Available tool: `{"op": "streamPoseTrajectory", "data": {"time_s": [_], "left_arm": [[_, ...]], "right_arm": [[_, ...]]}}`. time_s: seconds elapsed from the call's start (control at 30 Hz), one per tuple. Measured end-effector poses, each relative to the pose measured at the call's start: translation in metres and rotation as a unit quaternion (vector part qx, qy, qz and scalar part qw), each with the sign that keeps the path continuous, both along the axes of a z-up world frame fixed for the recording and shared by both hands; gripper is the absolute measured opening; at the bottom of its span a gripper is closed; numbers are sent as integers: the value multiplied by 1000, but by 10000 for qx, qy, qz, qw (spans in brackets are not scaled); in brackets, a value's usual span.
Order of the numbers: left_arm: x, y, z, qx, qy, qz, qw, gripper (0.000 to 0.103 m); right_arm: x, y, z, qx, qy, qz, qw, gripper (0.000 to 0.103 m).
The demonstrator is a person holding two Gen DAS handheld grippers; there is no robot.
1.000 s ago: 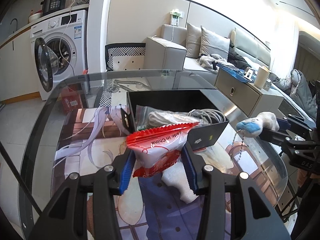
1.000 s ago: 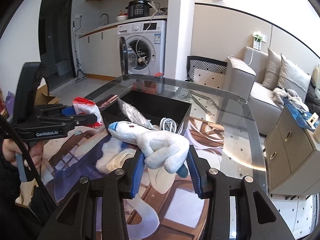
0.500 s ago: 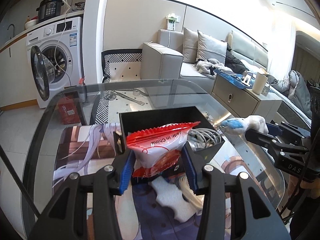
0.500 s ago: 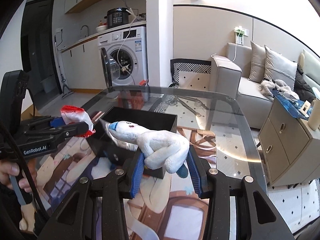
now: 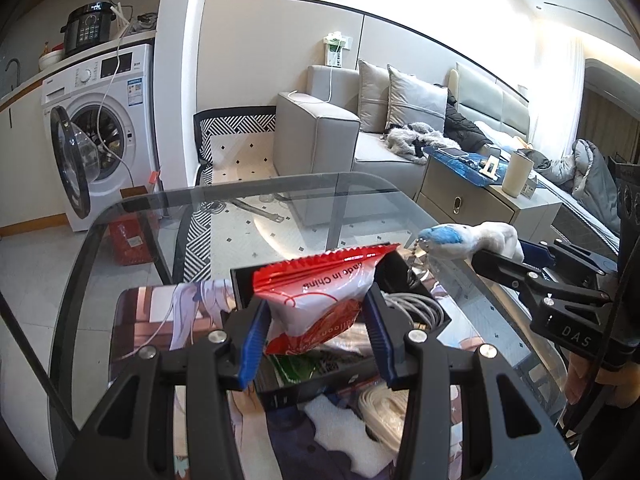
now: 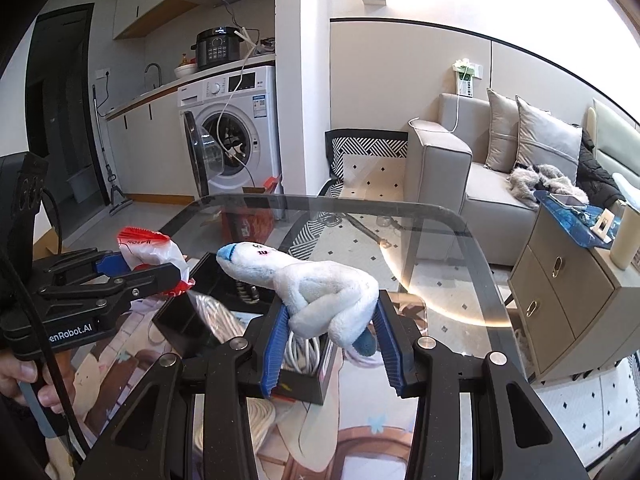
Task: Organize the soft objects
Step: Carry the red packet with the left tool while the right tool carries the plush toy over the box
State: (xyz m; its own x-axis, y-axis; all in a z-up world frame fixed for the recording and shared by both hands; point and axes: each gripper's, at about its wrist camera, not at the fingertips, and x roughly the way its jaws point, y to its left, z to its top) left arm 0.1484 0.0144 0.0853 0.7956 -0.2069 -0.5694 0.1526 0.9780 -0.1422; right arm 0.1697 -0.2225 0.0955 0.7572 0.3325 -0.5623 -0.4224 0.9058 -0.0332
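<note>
Snack packet (image 5: 320,296) in left tongs (image 5: 314,334), plush toy (image 6: 320,292) in right tongs (image 6: 330,350), above cable-filled black box (image 5: 244,292).

We hold both hand-held grippers raised side by side, level and pointing forward. Our left hand-held gripper (image 5: 316,332) has its blue pads (image 5: 251,350) pressed in on a packet (image 5: 320,300). Our right hand-held gripper (image 6: 332,344) is clamped on a plush (image 6: 324,292). Our left hand (image 6: 24,380) wraps its handle.
</note>
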Motion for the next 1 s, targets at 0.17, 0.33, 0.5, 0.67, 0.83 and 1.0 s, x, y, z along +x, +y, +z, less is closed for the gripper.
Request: {"op": "streamPoseTrajectory", "data": {"time_s": [0.17,0.33,0.5,0.67,0.83,1.0], "left_arm": [[9,0,6,-18,-38,-38,10000,45],[20,1,6,-117,-37,-43,9999,45],[28,5,5,-153,-4,-34,9999,45],[32,6,3,-132,26,-41,9999,45],[43,0,-9,4,164,-42,9999,45],[50,-3,-18,42,224,-14,9997,45]], "right_arm": [[8,7,4,-55,-28,-63,10000,42],[17,15,2,-163,-32,-91,9998,42],[26,18,0,-170,0,-111,9998,42],[35,20,0,-170,26,-163,9997,42],[47,27,-11,-324,102,-201,9992,42],[57,35,-26,-436,210,-188,9987,42]]}}
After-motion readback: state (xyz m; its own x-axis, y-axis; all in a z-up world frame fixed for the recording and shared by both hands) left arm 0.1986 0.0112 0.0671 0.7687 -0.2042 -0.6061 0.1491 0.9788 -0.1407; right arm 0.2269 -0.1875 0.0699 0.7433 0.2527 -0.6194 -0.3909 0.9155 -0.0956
